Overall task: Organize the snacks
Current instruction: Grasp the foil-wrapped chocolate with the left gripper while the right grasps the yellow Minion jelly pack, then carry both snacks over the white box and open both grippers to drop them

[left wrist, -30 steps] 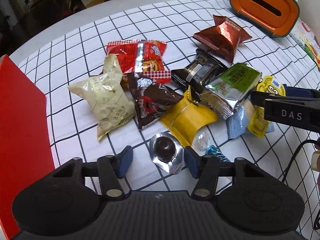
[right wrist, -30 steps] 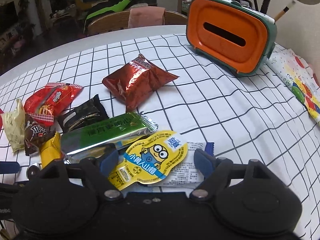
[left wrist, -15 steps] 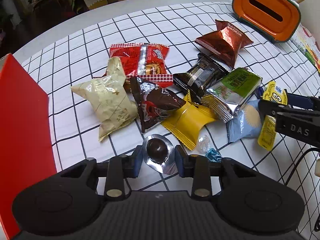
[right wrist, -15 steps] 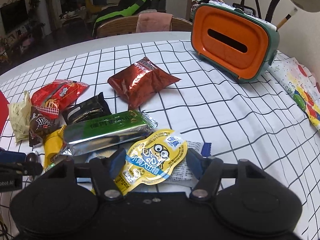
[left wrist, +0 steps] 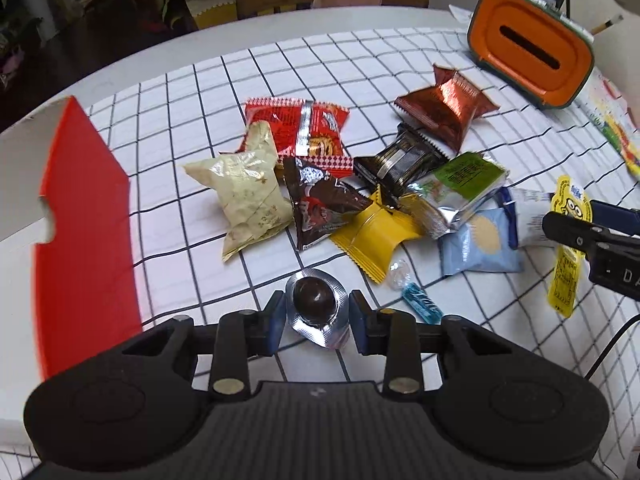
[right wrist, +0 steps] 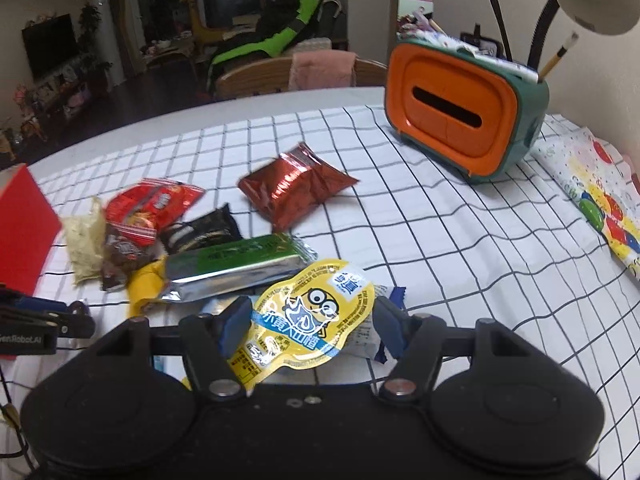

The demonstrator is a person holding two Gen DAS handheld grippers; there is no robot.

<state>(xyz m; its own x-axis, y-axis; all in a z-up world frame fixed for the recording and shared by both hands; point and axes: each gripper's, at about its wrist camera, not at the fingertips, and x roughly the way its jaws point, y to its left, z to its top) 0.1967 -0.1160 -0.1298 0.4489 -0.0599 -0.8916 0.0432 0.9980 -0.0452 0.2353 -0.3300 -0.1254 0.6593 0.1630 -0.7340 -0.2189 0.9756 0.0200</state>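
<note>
My left gripper [left wrist: 316, 314] is shut on a foil cup holding a dark chocolate ball [left wrist: 314, 304], lifted a little off the checked cloth. My right gripper [right wrist: 310, 322] is shut on a yellow cartoon snack pack [right wrist: 308, 316], also raised; the same pack [left wrist: 566, 252] hangs at the right edge of the left wrist view. A pile of snacks lies mid-table: cream bag [left wrist: 248, 200], red bag [left wrist: 298, 130], brown packet [left wrist: 324, 208], yellow packet [left wrist: 376, 236], black packet [left wrist: 400, 160], green foil bar [right wrist: 236, 264], copper bag [right wrist: 296, 188], pale blue packet [left wrist: 480, 246].
A red box [left wrist: 80, 216] stands at the left edge of the table. An orange and green tissue holder [right wrist: 464, 120] with brushes sits at the back right beside a lamp. A blue wrapped candy [left wrist: 420, 300] and a clear one lie near my left gripper. Chairs stand beyond the table.
Both grippers went from open to shut, the left on the chocolate cup and the right on the yellow pack. Both have since risen with their items.
</note>
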